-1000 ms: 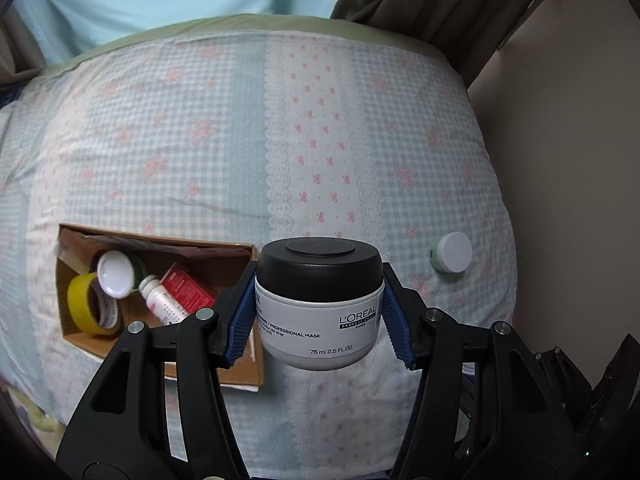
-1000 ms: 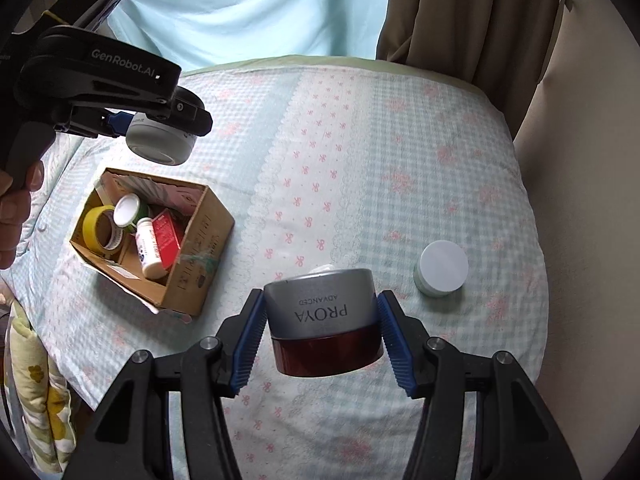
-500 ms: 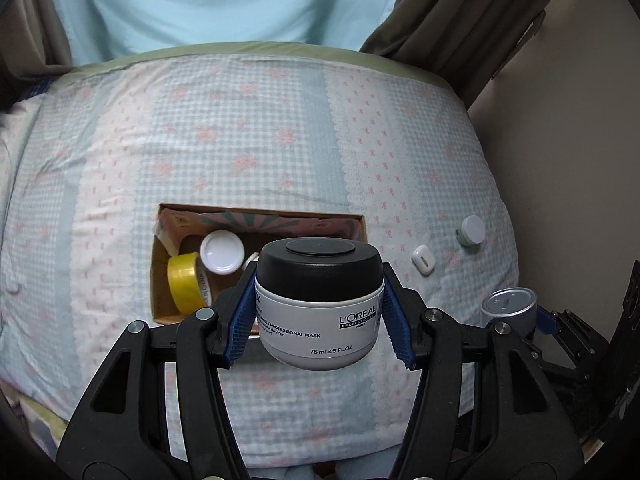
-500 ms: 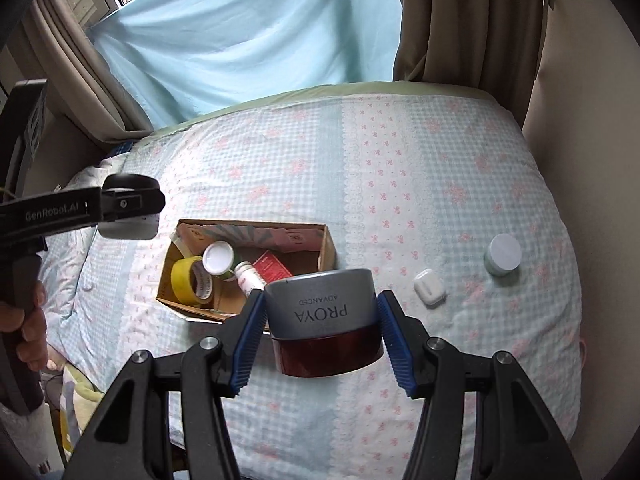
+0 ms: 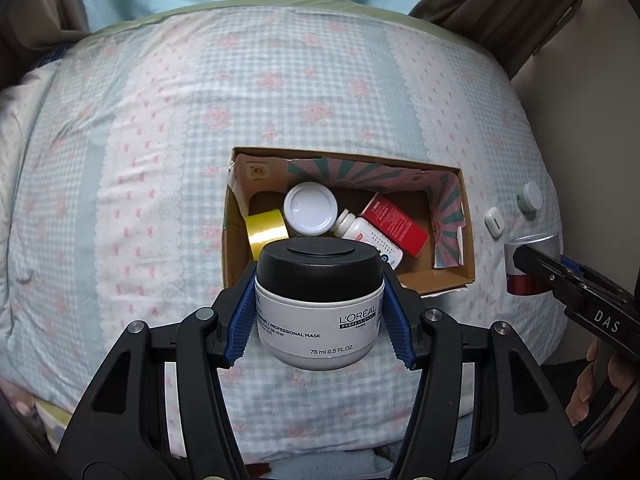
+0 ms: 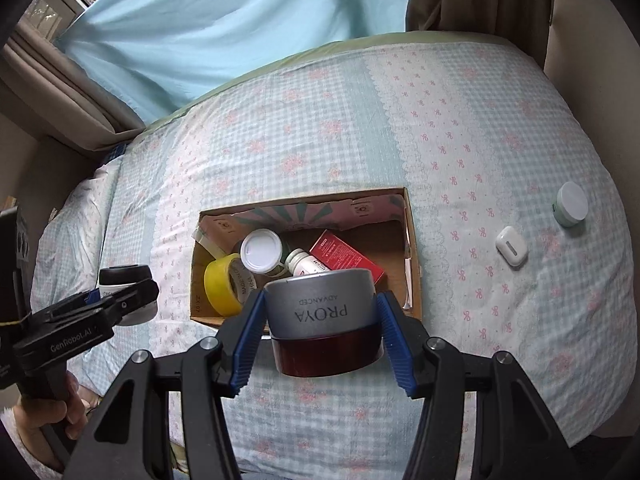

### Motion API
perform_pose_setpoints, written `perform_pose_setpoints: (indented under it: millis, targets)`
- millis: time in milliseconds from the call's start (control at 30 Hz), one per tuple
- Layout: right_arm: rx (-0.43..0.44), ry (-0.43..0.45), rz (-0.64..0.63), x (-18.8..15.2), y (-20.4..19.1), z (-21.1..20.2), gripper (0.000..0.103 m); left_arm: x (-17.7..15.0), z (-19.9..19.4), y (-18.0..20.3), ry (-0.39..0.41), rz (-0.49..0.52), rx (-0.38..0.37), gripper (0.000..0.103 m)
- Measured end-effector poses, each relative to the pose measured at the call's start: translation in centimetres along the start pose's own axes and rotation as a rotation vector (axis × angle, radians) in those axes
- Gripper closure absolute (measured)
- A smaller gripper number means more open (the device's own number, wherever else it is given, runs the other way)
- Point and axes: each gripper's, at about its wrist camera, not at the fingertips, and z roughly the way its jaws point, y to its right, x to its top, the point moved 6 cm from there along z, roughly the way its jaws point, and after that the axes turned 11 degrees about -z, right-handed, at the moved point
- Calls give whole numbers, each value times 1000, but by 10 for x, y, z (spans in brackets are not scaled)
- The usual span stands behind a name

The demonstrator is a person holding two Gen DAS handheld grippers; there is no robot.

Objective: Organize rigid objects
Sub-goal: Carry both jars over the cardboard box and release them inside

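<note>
Jars, two of them, are both in your grip and both hang at the near edge of the cardboard box (image 5: 466, 216).

Left wrist view: your left gripper (image 5: 319, 318) has its blue pads (image 5: 240, 322) pinching the white L'Oreal jar (image 5: 320, 322) by its sides, black lid up. Label reads "L'OREAL PROFESSIONNEL PARIS", "PROFESSIONAL MASK", "75 ml 2.5 FL.OZ". The jar covers the box's near wall and part of its contents. Inside the box you have four items: one yellow tape roll (image 5: 266, 232), one white-lidded jar (image 5: 311, 209), one white bottle (image 5: 368, 236) lying on its side, one red carton (image 5: 396, 224). Right of the box, on the checked bedspread (image 5: 140, 160), lie one white earbud case (image 5: 494, 220) and, beyond it, one small white-capped pot (image 5: 531, 197). Your right gripper (image 5: 532, 268) enters right of the box, arm marked "DAS", clamped on a silver-and-red jar.

Right wrist view: your right gripper (image 6: 320, 334) pinches the Proya jar (image 6: 324, 320) between its pads (image 6: 394, 338), silver lid up; print reads "PROYA ADVANCED", upside down. It hides the box's (image 6: 412, 248) near wall. The same four items lie inside; the tape shows partial lettering, not fully legible. The earbud case (image 6: 511, 246) and pot (image 6: 571, 204) lie well right of the box. Left of the box, your left gripper (image 6: 124, 300), marked "GenRobot.AI", grips its jar.
</note>
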Motion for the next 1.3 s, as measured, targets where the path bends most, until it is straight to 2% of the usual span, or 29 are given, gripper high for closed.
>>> perform_pose_setpoints:
  millis: [167,233,300,433,567,667,833,867,933,967,1000,1033,1067,1100,1300]
  targets:
    - [16,-100,123,2,11,51,51,-2,42,8,-71,29,-1,50]
    - [10,-143,142,1,14,70,51,0,59,13,-100,69,26,50]
    - [6,-176,152,-1,17,86,51,0,75,18,-134,95,36,50]
    - [11,-230,154,-7,20,108,51,0,103,20,-222,86,33,50]
    - [5,-289,150,-10,23,125,51,-7,129,23,-286,130,75,50]
    - [2,-309,136,-11,27,134,51,-10,143,23,-334,103,71,50]
    - [4,-342,148,-10,30,144,51,-10,150,23,-336,150,114,50]
    - [9,-347,151,-10,29,146,50,-10,151,24,-335,147,105,50]
    - [25,-350,169,-12,28,150,50,-7,148,26,-335,127,69,42]
    - [35,-351,182,-12,28,151,49,-5,146,26,-323,121,68,17]
    - [39,-348,199,-13,28,152,45,-3,142,27,-299,121,72,1]
    - [30,-347,212,-13,29,151,28,0,136,28,-269,123,70,0]
    - [13,-345,218,-14,30,150,8,2,133,29,-256,132,78,0]
    - [1,-340,223,-13,31,149,0,3,130,29,-253,140,87,0]
    - [-21,-319,198,-13,32,137,0,1,120,23,-228,138,131,0]
